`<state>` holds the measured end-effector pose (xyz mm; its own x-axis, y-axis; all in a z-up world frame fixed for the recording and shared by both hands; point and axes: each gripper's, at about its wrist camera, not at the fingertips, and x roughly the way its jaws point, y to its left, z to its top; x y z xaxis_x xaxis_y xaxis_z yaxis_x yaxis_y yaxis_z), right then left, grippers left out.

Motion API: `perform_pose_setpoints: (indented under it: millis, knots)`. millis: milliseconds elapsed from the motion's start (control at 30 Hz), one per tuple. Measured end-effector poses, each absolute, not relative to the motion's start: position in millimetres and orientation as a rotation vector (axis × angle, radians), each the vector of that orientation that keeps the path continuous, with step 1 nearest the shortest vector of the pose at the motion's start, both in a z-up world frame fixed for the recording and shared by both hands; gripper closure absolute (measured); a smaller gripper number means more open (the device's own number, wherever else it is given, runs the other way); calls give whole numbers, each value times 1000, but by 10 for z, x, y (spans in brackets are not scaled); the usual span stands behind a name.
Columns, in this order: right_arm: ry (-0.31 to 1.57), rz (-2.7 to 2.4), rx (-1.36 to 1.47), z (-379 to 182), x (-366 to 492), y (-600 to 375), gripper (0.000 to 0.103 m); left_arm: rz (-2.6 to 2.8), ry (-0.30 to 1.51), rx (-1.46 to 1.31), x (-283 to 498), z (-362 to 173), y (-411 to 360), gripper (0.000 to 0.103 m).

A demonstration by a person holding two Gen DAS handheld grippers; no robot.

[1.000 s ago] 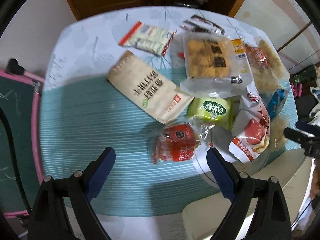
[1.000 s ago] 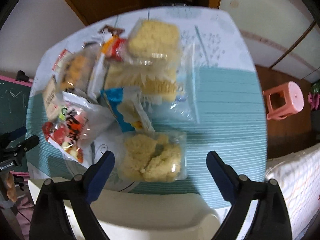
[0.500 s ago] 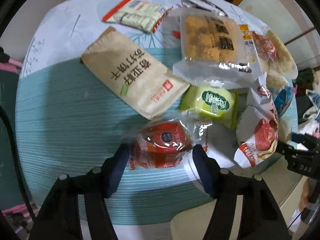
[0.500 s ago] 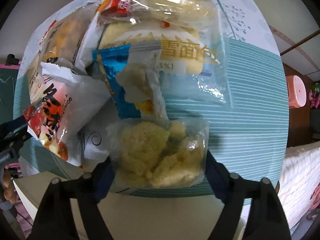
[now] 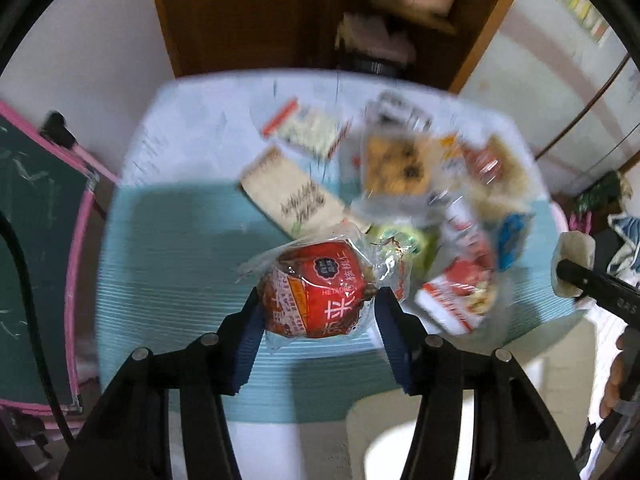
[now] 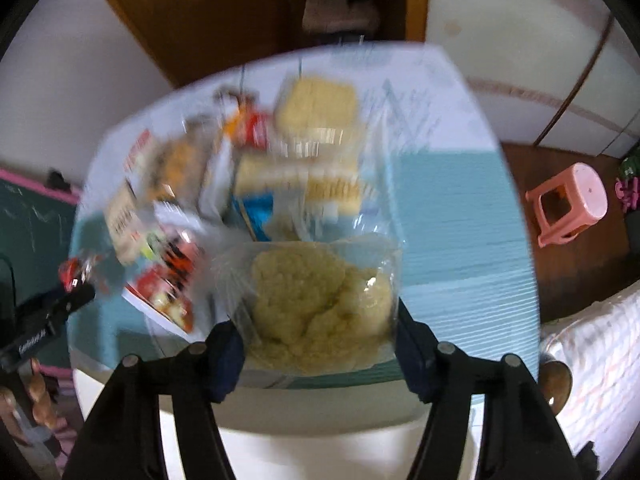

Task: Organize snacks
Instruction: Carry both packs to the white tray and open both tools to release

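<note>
Your left gripper (image 5: 316, 316) has its jaws clamped on a clear wrapper holding a red-labelled snack (image 5: 320, 292), raised above the teal-striped tabletop (image 5: 172, 256); your right gripper (image 6: 318, 336) has its jaws clamped on a clear bag of pale yellow crumbly pastry (image 6: 320, 300), also off the tabletop. The remaining snack pile (image 5: 420, 184) lies from 12 to 2 o'clock of the left jaws, blurred. A pink stool (image 6: 568, 204) stands on the floor at 2 o'clock of the right jaws.

Table with teal-striped cloth (image 5: 172, 248) at centre; wooden cabinet (image 5: 240, 16) along top; pink stool (image 6: 568, 204) on brown floor at right.
</note>
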<state>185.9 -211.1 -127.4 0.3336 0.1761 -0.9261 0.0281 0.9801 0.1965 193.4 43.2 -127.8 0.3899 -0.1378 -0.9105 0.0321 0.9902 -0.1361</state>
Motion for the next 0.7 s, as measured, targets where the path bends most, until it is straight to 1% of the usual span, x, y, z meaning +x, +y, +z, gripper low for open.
perform_pose_setpoints:
  millis: [133,233,300,400,567,700]
  knots:
    - [1061,108,255,-757,1651,-2247,38,-167,1028,-116,1554,-678,431,50]
    - [961,141,264,-451,1399,-2230,38,-242,957,-119,1237,-368,354,49]
    - [882,160,263,-211,1067,-2196,38,-295,912,-112,947,-213,243,49]
    - [834,186,282,-78,735,-2212,38,-330,871,-92,644,-147,63,49]
    - [823,197,278,-158,295,-2124,38,-349,882,-70,333,-246,-97,49]
    - [810,174,221,-203,53,-2096,38,-333,871,49,102,-348,-220,49]
